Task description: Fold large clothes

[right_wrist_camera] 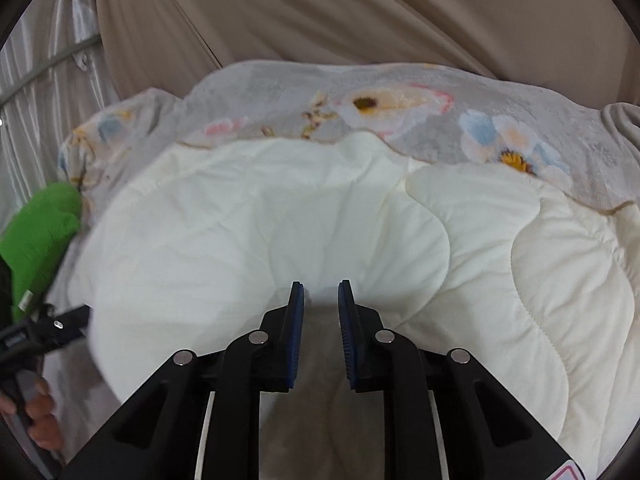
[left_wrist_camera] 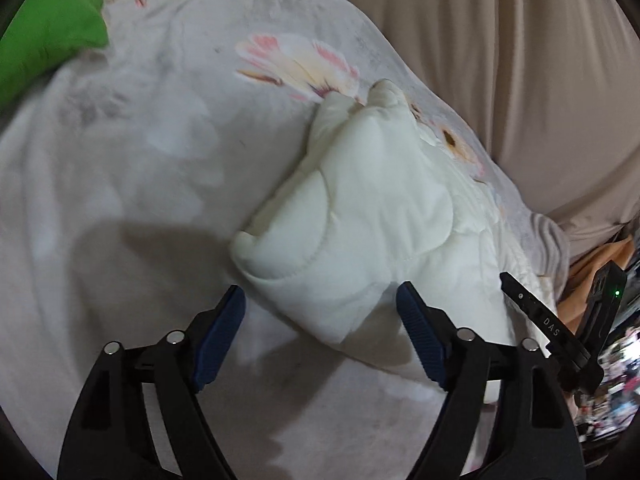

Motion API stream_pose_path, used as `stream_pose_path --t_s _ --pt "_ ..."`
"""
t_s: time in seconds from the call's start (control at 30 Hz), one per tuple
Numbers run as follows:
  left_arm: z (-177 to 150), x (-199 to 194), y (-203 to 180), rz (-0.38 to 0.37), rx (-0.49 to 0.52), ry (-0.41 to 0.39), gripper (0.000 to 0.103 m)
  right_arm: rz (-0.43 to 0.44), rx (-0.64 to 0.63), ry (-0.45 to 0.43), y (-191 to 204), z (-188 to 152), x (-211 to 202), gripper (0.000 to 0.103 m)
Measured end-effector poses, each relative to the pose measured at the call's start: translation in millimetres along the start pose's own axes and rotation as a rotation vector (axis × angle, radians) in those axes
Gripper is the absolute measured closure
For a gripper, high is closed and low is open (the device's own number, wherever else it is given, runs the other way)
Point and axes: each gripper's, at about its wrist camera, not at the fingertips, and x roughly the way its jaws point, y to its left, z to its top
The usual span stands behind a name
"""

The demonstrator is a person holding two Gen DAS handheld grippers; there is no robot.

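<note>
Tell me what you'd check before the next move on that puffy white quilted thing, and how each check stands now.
1. Left tool open: ok, jaws wide, nothing pressed between them.
2. Left tool lined up with the white quilted garment: ok, its folded end lies just ahead of the jaws.
3. Right tool gripping fabric: cannot tell; narrow gap, garment edge right at the tips.
4. Green cloth clear of the fold: ok, off to the side.
5. Floral blanket underneath lying smooth: ok near the garment.
</note>
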Motion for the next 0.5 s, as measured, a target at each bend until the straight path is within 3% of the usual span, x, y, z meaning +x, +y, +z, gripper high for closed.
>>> stream_pose_path --t_s 0.17,0.3,0.33,0.37,0.4,0.47,0.5 --pt "7.2 18.7 -3.0 -0.092 -0.075 0.022 0.010 0.010 -0.002 0.055 -2.8 -8.8 26.3 0.087" --pt "12.6 27.6 -9.8 -0.107 -0.087 0.017 0.011 0.031 0.009 0.047 -5.8 -11.6 27.8 0.088" --pt "14.2 28.4 -13.5 -0.119 -0.088 0.018 0.019 0.033 0.009 0.045 -5.9 -11.9 28.0 0.087" --pt "16.0 28.0 -18.5 -0.134 -0.083 0.021 0.034 0.032 0.008 0.043 -5.7 -12.2 28.0 0.087" --pt "17.7 24.6 -25.0 -0.136 -0.067 0.012 0.040 0.032 0.007 0.043 -6.4 -12.5 27.8 0.087" --pt "22.1 11.2 -42.9 -0.139 -0.013 -0.035 0.066 0.035 0.014 0.041 -7.5 -12.1 26.2 0.087" --pt "23.5 3.6 -52.8 -0.142 0.016 -0.057 0.070 0.035 0.018 0.039 -8.1 -11.9 23.4 0.088"
